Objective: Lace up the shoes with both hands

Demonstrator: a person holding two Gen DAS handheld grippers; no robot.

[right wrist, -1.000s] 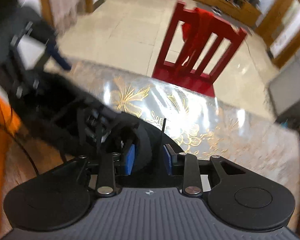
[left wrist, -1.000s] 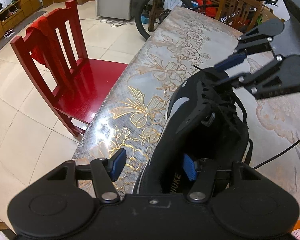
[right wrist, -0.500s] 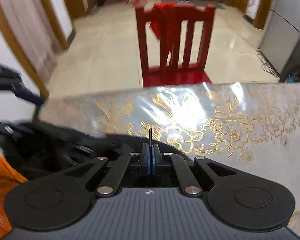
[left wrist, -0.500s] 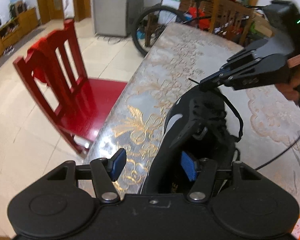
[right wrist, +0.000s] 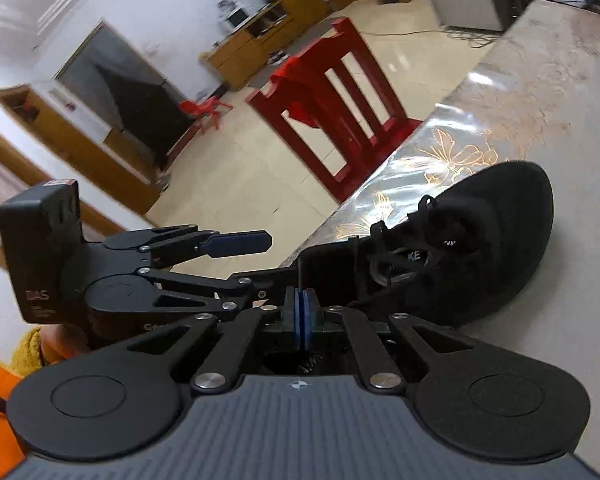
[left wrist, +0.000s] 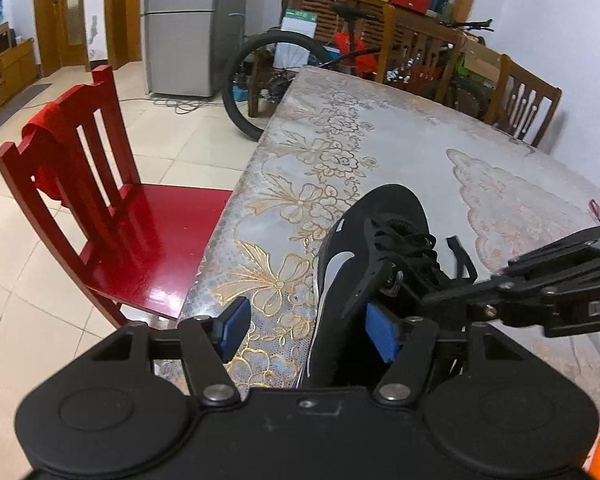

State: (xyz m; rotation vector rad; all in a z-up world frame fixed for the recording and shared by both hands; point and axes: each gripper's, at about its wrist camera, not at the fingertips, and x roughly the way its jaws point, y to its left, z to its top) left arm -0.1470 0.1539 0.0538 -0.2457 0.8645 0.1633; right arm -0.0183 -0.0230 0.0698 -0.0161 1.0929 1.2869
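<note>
The big surface with gold flower patterns fills the middle and right of the left wrist view. A red chair stands just beside its edge, at the left of the frame.

The black shoe lies on the surface near that edge, low in the middle of the frame, with its toe pointing away. It looks like it sits there so both hands can reach its top.

The left gripper is spread wide at the bottom of the frame. One blue pad is inside the shoe's opening and the other is outside, over the surface. I think it is there to keep the shoe steady, but it is not squeezing anything.

The right gripper, low in the middle of its own view, is pinched tight on the thin black lace. The stiff lace tip pokes straight up between the blue pads. Holding it near the tip likely makes it easier to poke through a hole. The lace already crosses part of the shoe, so I think the lacing is partly done.
</note>
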